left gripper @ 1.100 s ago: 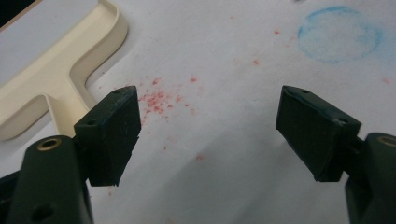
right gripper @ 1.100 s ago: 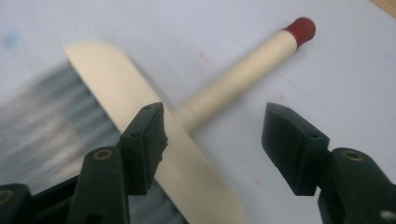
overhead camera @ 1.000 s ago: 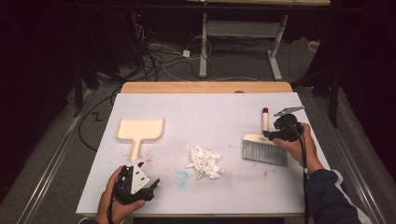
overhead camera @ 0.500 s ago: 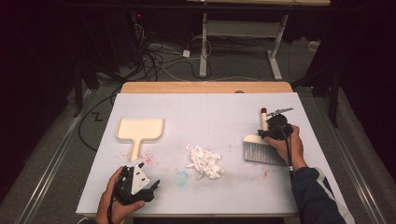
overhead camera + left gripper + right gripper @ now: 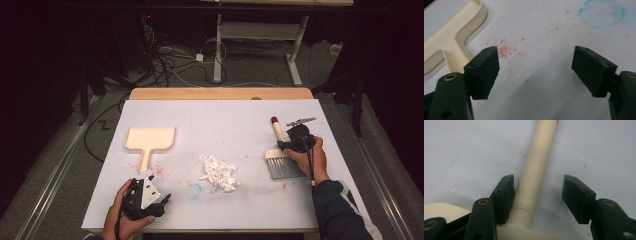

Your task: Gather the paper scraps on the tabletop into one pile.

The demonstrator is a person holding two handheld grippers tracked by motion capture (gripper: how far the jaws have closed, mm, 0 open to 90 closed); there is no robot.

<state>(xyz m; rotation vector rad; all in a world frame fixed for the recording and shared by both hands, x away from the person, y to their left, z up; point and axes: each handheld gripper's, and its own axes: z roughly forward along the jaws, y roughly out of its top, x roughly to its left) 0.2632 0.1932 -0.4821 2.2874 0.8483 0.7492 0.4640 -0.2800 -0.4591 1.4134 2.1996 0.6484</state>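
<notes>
Near the front edge of the tabletop, left gripper (image 5: pixel 159 200) parked as before, jaws spread wide over bare, red-speckled surface, cream dustpan (image 5: pixel 149 140) just beyond toward the left edge and scrap pile (image 5: pixel 219 172) at the middle, both unmoved. Toward the right edge, right gripper (image 5: pixel 289 145) lowered onto the brush (image 5: pixel 280 156) since a second ago, now straddling its handle. Jaws just reopened a little after closing, one pad against the handle, the other clear — no grip yet.
</notes>
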